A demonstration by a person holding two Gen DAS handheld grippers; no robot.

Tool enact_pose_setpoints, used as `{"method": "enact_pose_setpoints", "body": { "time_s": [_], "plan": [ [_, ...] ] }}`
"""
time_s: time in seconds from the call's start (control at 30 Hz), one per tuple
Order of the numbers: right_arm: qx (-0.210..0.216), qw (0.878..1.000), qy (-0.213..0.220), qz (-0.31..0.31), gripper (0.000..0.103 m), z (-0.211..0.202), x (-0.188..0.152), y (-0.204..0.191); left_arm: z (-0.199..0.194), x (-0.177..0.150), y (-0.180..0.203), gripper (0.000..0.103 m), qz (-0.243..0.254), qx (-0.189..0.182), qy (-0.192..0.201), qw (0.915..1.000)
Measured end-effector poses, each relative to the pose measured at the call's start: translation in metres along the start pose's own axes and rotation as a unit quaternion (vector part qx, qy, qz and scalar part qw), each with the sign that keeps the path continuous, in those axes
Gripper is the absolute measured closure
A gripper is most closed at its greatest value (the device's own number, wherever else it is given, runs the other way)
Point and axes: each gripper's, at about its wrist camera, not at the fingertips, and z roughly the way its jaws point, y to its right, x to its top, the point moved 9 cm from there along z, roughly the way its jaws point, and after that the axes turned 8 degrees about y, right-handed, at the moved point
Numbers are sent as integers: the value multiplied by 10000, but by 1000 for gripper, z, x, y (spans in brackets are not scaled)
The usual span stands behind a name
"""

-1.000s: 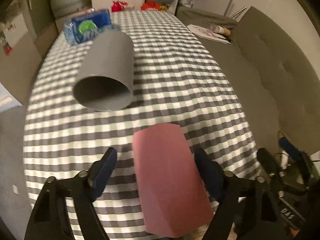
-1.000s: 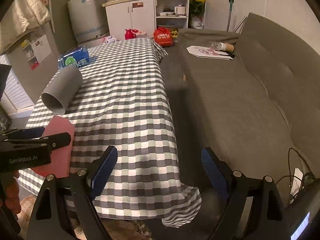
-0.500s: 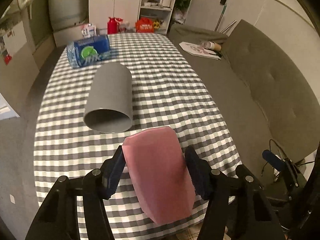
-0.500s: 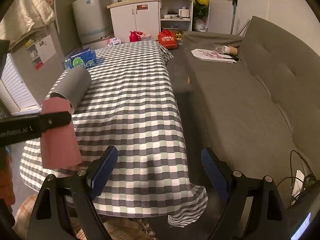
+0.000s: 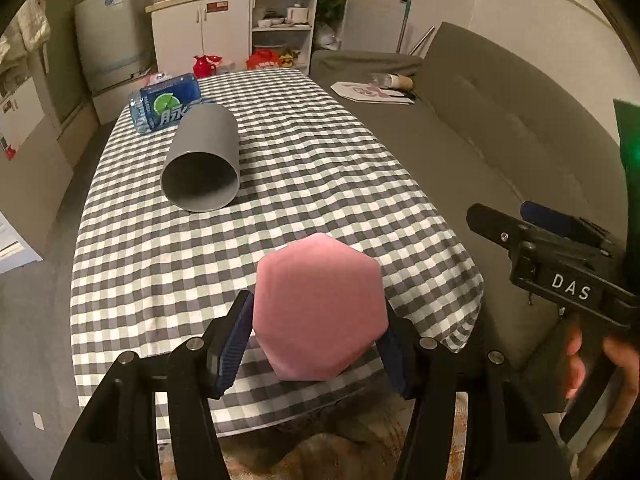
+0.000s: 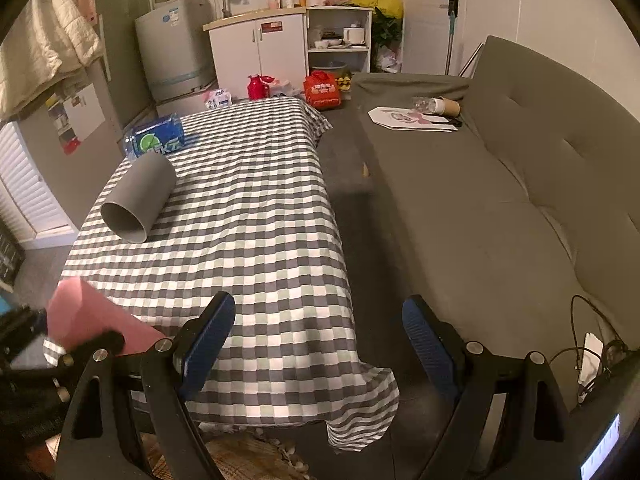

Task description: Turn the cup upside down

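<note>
The left gripper (image 5: 316,340) squeezes the pink cup (image 5: 320,308) between its blue pads, up in the air over the near edge of the checkered table (image 5: 304,168) (the cup's flat six-sided bottom faces the camera). The right gripper (image 6: 320,340) is spread wide and holds nothing. A gray cup (image 5: 202,164) lies on its side.

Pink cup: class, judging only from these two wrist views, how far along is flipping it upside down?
Done: the left tongs have gripped the pink cup and hold it above the checked tablecloth. In hand: its flat hexagonal end faces the camera. Left: finishing the turn and setting it down. The right tongs are open and empty.
</note>
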Motion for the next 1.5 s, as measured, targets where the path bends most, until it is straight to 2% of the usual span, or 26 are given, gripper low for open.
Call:
{"method": "enact_pose_setpoints", "body": {
  "time_s": [0.03, 0.13, 0.17, 0.23, 0.33, 0.47, 0.63, 0.9, 1.07, 1.27, 1.37, 1.5],
  "plan": [
    [26, 10000, 6, 2, 17, -1, 0, -1, 1, -1, 1, 41, 22, 15, -7, 10000],
    [64, 10000, 28, -20, 17, -7, -1, -5, 9, -10, -2, 30, 88, 132, -196, 9997],
    [70, 10000, 36, -22, 17, -8, -1, -6, 11, -15, -2, 29, 81, 145, -247, 9996],
    [60, 10000, 31, -21, 17, -10, -2, -7, 16, -21, -3, 29, 2, 86, -288, 9995],
    [52, 10000, 14, -12, 17, -10, -3, -6, 20, -25, -3, 36, -90, -127, -202, 9997],
    [56, 10000, 7, -1, 17, -11, -4, -7, 17, -25, -4, 37, -104, -155, -60, 9998],
    [150, 9999, -5, 81, 17, -9, -5, -11, 13, -7, -12, 37, -127, 19, 260, 9996],
    [145, 9998, -153, 13, 17, 6, -9, -18, 45, 33, -25, 37, -147, 160, 531, 9984],
    [123, 9996, -256, 53, 17, 17, -11, -17, 70, 37, -32, 37, -253, 180, 453, 9985],
    [170, 9992, -360, 15, 17, 28, -14, -23, 72, 37, -34, 37, -271, 134, 589, 9978],
    [204, 9992, -350, 3, 17, 28, -14, -25, 71, 34, -32, 34, -311, 120, 551, 9979],
    [217, 9992, -322, 17, 17, 24, -12, -26, 77, 21, -30, 31, -313, 108, 120, 9994]
  ]
}}
